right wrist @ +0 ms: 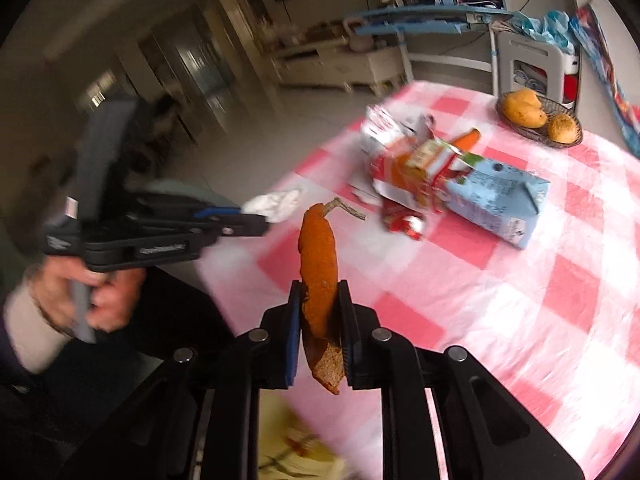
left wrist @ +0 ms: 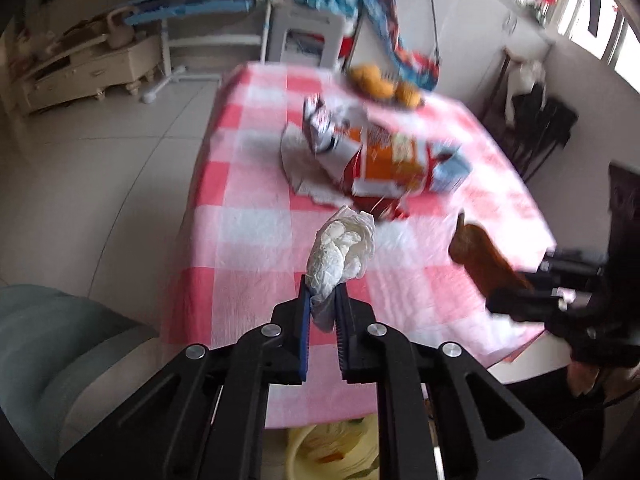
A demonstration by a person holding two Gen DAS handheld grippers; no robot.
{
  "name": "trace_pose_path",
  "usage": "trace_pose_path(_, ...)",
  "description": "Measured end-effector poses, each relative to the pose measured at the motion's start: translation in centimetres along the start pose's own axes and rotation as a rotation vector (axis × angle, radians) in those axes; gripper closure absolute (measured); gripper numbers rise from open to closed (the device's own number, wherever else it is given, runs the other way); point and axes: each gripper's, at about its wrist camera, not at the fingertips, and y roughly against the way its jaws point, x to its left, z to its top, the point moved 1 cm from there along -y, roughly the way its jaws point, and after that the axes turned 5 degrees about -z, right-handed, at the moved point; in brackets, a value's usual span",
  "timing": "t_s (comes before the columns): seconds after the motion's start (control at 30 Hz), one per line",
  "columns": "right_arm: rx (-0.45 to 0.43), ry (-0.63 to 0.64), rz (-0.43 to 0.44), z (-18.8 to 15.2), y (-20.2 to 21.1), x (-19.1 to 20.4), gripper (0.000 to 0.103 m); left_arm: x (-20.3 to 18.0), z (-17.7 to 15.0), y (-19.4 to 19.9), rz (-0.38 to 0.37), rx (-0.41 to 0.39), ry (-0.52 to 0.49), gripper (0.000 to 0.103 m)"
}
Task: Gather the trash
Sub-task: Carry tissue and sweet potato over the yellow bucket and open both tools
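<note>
— Pink-and-white checked cloth is covering the counter (left wrist: 248,236), and a pale tiled floor is showing beyond its far edge. What is sitting on it?

— A heap of torn packaging is lying near the middle: an orange-and-red carton (right wrist: 416,164) crumpled against a light blue carton (right wrist: 496,204), with a silvery wrapper (left wrist: 320,128) standing up behind them. A dark wire basket (right wrist: 540,136) is sitting near the far corner, holding yellow-orange fruit (right wrist: 524,108).

— And the left claw (left wrist: 322,292)?

— It is pinching a crumpled white tissue (left wrist: 340,248) between its pads, jaws narrow, the wad sticking out past the tips above the cloth. In the right wrist view a hand (right wrist: 80,292) is gripping its handle at the left, off the counter's edge.

— The right claw (right wrist: 320,300)?

— It is also narrow, clamping an orange peel (right wrist: 318,268) with a dry stem at its far end. The peel is standing nearly upright between the pads, its lower end hanging below them, clear of the cloth.

— Anything below the claws?

— A yellowish container (left wrist: 336,448) is partly showing under the counter's near edge, with scraps inside; it is too blurred and hidden to say more.
</note>
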Motion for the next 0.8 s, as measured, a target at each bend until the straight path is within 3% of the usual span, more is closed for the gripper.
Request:
trace_pose_path(0.13, -0.027, -0.001, 0.092, -1.2, 1.1, 2.3, 0.085, -0.5, -1.1, 2.3, -0.019, -0.079, 0.004, 0.092)
trace_pose_path(0.3, 0.0, 0.032, 0.143, -3.4, 1.8, 5.1, 0.085, -0.8, -3.0, 4.4, -0.034, -0.125, 0.021, 0.092)
trace_pose_path(0.6, 0.125, 0.113, 0.129, -7.8, 0.9, 9.4, 0.085, -3.3, -7.1, 6.3, -0.057, -0.104, -0.048, 0.092)
trace_pose_path(0.67, 0.156, 0.105, 0.097, -8.7, 0.6, 9.7, 0.08, -4.1, -8.1, 6.3, -0.053, -0.086, -0.067, 0.092)
trace_pose_path(0.73, 0.142, 0.09, 0.065, -9.2, 1.2, 9.7, 0.058, -4.9, -9.4, 6.2, -0.05, -0.058, -0.084, 0.092)
trace_pose_path(0.8, 0.089, 0.059, 0.043, -9.2, 2.6, 9.3, 0.054, -5.4, -10.5, 6.0, -0.051, -0.025, -0.096, 0.092)
